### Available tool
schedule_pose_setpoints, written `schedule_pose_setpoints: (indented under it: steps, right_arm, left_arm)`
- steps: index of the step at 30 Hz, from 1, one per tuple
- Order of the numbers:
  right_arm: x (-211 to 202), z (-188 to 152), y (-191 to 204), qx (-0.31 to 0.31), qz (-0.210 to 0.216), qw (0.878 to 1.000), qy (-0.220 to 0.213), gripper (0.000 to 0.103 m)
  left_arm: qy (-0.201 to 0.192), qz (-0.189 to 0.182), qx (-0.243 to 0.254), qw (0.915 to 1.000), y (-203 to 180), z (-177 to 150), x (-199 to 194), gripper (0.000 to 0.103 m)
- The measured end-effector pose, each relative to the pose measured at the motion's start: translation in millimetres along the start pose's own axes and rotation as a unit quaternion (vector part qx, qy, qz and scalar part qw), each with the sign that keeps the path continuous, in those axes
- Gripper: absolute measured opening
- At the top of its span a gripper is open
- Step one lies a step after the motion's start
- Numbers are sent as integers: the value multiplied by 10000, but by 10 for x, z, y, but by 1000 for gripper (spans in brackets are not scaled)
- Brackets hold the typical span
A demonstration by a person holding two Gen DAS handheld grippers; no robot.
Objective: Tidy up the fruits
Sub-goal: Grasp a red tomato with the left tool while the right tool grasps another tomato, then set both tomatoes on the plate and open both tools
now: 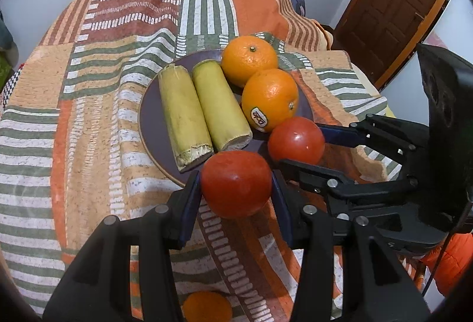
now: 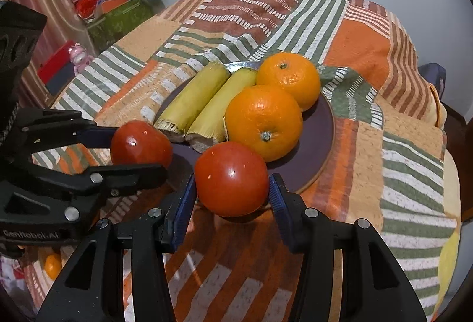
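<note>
Carrying one tomato each in partly closed jaws, the left gripper (image 1: pixel 236 184) and right gripper (image 2: pixel 232 180) hover at the plate's (image 1: pixel 147 121) near rim; next, lowering and releasing beside the oranges (image 1: pixel 269 99).

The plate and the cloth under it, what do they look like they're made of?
The plate looks like matte glazed ceramic: dull purple face, bare tan rim, though coated wood is possible. The cloth looks like soft printed woven fabric, since it wrinkles and drapes.
</note>
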State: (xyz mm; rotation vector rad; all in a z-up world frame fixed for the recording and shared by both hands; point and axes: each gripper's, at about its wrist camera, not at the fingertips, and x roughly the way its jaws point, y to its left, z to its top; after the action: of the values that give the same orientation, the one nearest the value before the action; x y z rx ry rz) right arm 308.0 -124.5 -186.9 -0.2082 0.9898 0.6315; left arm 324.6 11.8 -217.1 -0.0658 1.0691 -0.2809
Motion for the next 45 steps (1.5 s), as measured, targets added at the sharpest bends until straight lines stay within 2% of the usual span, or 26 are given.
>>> schedule_pose_setpoints:
  steps: [11,16,18,22,25,35,37,38,41,45]
  right_arm:
    - [12,44,-98,110,152,9998,-84,47]
    - [-5,36,-61,34,5,10000,-59,49]
    - [-22,30,-48,0,-117,9999,-19,54]
    - [-94,6,-29,-66,-151,9999,-27,55]
    - [-186,-6,-9,-61,-195,9997,-108,55]
    - [-750,-64,116,27,-321,9979,-562,55]
    - [-908,-100,172,18,-369,9969,-695,56]
    - [-969,-117,193,17,-379,9965,-748,58]
    - [-1180,-197,265,27,-445,9943,-965,65]
    - [-1349,-323,355,25,-482,9933,-1051,66]
  left_arm:
    - [18,93,-132,9999,58,94,131,46]
    - [128,196,-64,9997,26,84,165,46]
    - [233,170,-77,9996,28,63,191,46]
    - [153,152,-104,9997,17,40,114,46]
    - [103,131,-74,9998,-19,25,17,46]
    - [-590,302,116,9977,-206,-118,-744,49]
    - [-709,337,86,9969,-215,-192,-903,54]
    - [-763,365,79,9964,-227,-219,-959,57]
    - [-861,484,107,9951,-240,-341,-1125,57]
    - [-845,515,50,9951,-218,-547,-1270,57]
